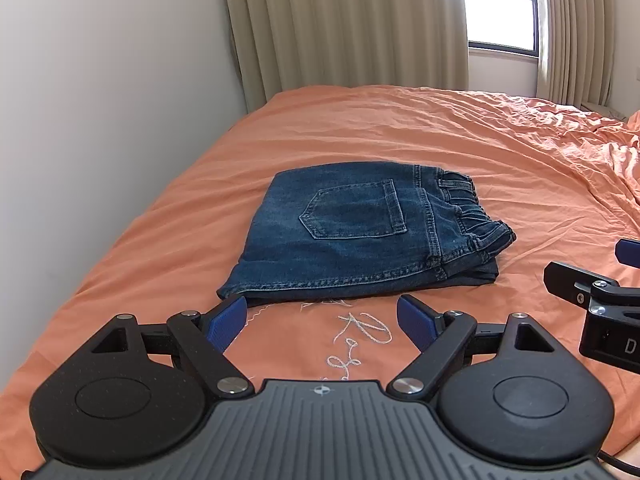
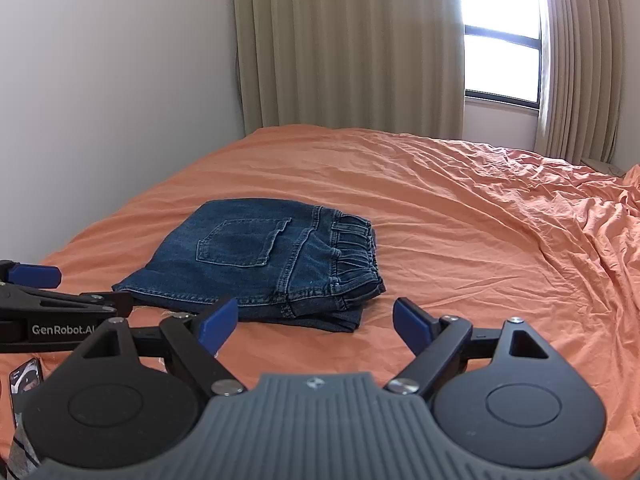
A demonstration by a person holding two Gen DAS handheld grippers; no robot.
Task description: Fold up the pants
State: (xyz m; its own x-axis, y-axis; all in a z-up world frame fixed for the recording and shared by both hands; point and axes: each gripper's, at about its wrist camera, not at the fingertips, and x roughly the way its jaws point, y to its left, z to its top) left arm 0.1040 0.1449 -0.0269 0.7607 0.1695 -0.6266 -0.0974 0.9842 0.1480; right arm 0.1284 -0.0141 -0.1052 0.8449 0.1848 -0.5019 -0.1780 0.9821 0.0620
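An orange bed [image 1: 400, 136] is filling most of both views, its sheet lying wrinkled toward the right; beige curtains [image 1: 344, 24] are hanging behind it beside a bright window [image 1: 500, 4]; the folded pants [image 1: 360, 232], blue denim with a back pocket facing up, are lying flat on the bed near its left side; the left gripper [image 1: 322, 322] is hovering just short of them, jaws spread wide and holding nothing; the right gripper [image 2: 314, 322] is doing likewise, jaws wide and empty.
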